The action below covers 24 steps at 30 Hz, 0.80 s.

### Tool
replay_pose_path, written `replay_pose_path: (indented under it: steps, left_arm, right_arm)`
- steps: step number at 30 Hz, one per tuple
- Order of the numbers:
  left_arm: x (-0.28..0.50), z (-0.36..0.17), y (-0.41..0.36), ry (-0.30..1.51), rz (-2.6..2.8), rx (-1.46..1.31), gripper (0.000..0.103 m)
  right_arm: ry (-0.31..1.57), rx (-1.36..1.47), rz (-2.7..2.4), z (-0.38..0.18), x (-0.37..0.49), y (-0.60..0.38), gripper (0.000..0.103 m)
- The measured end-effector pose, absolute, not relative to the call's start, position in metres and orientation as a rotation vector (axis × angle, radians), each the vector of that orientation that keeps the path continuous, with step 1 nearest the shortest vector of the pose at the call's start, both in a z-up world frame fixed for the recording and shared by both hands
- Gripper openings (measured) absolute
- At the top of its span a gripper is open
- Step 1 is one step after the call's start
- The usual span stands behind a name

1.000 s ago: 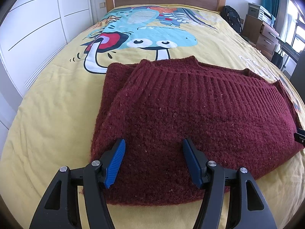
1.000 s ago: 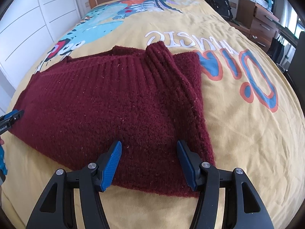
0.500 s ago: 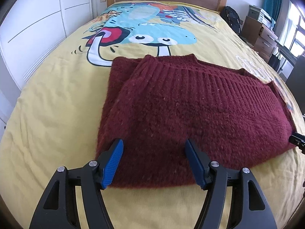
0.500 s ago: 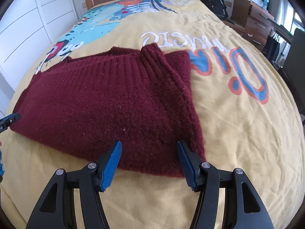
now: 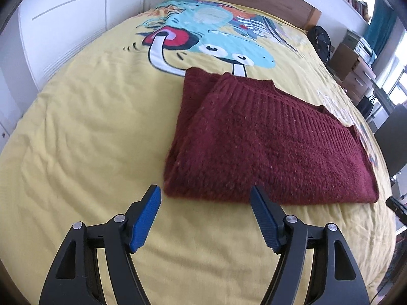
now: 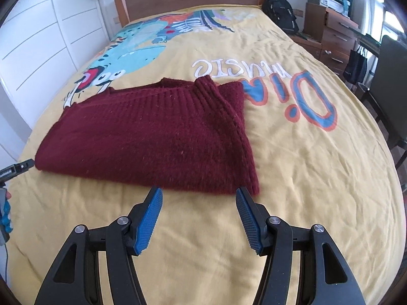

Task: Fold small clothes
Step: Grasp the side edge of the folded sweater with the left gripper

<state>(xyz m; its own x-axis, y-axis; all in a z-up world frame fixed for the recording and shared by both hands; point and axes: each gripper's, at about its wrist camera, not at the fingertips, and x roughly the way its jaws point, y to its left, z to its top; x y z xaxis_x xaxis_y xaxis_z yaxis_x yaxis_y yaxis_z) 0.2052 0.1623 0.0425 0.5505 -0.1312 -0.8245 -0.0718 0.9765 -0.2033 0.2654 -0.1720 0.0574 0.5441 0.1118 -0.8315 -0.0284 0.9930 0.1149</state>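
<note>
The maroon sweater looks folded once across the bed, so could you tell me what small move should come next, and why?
Probably bring the right tongs forward onto the near right corner of the maroon sweater to fold it across. It lies as a wide folded rectangle on the yellow bedspread. Both tongs are open and empty, short of its near edge; the left tongs have just been opening, nothing between them.

Folded maroon sweater on yellow-covered bed
</note>
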Motion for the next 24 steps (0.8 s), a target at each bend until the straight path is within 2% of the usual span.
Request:
replay_pose_path:
  steps: [16,24]
  left_arm:
    - [0.204,0.008,0.183,1.043,-0.163,-0.613,0.068]
    - [0.234,0.000,0.199,0.984,-0.180,-0.763,0.068]
  right_arm:
    - [1.044,0.139,0.064,0.044,0.220,-0.176,0.062]
    - [1.068,0.162,0.044,0.034,0.218,-0.186,0.062]
